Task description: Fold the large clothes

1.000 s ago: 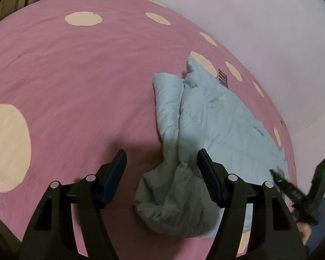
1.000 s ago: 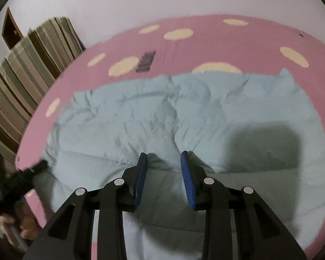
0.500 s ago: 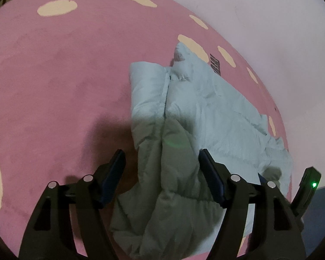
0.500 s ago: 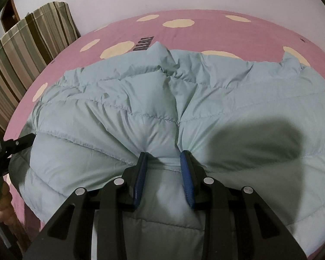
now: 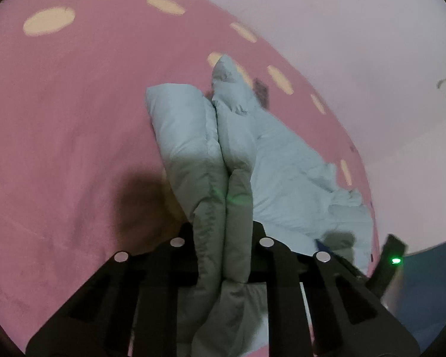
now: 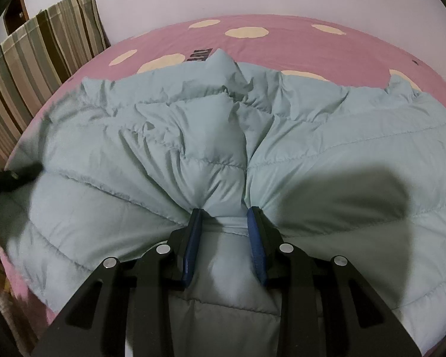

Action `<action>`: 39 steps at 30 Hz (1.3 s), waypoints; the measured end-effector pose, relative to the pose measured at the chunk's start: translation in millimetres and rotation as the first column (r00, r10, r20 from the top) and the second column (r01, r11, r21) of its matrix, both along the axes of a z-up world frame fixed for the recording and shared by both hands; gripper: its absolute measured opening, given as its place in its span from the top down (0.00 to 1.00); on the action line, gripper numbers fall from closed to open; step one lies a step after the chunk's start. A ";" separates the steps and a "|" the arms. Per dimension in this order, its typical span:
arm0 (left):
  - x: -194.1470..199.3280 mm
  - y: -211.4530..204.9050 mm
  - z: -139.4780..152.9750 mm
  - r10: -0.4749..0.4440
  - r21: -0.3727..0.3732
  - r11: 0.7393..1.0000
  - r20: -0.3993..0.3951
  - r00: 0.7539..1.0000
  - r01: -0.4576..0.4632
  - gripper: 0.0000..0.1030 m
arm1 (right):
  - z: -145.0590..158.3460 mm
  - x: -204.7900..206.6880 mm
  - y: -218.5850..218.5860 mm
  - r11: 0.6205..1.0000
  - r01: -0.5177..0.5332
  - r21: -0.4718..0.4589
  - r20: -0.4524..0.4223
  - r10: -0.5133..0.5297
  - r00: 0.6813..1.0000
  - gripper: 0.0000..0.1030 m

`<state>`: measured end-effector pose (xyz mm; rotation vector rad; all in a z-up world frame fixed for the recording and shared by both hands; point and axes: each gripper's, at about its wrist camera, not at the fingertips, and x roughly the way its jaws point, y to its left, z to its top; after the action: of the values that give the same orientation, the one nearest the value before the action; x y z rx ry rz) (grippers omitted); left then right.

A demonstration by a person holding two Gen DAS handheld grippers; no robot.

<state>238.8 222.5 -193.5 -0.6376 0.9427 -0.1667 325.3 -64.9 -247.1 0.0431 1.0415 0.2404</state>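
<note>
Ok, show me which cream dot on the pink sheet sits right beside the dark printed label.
This cream dot, just left of the label, its lower edge under the blue jacket. The other dots lie apart from the label.

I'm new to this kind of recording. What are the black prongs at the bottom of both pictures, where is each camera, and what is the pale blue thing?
No robot here: a person holds a two-finger gripper in each hand, with a fisheye camera on each, looking along its fingers. The prongs are those fingers. One view shows the left gripper, its jaws closing on a bunched fold of the jacket. The other shows the right gripper, its blue pads pinching the same pale blue quilted jacket. It lies on a pink sheet with cream spots. A striped cushion stands behind.
</note>
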 end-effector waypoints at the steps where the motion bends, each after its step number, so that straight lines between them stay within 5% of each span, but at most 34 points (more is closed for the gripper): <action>1: -2.2 -3.1 8.2 -0.004 0.002 1.000 0.015 1.000 0.004 0.86 | -0.3 0.0 0.6 1.000 0.000 -0.004 0.002 0.000 1.000 0.69; 10: -10.7 -63.2 79.5 -0.066 0.128 0.991 0.123 0.990 0.050 0.87 | 8.0 0.6 -8.2 0.999 -0.008 0.040 0.014 0.008 1.000 0.68; 23: -21.8 -146.5 113.4 -0.162 0.276 0.954 0.149 0.976 0.117 0.87 | 45.4 -26.5 -97.6 0.984 0.088 0.153 0.058 -0.098 0.994 0.68; 31: -13.4 -231.6 106.6 -0.253 0.375 0.907 0.123 0.960 0.191 0.87 | 66.5 -50.4 -168.1 0.971 0.174 0.164 0.109 -0.193 0.975 0.67; 39: 2.2 -315.2 57.9 -0.355 0.417 0.851 0.011 0.935 0.318 0.87 | 51.8 -65.1 -233.8 0.938 0.299 0.174 0.065 -0.314 0.947 0.67</action>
<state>241.0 -92.7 -135.6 -0.0684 0.9623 -0.2979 260.2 -298.7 -195.3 0.3365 0.9069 0.0412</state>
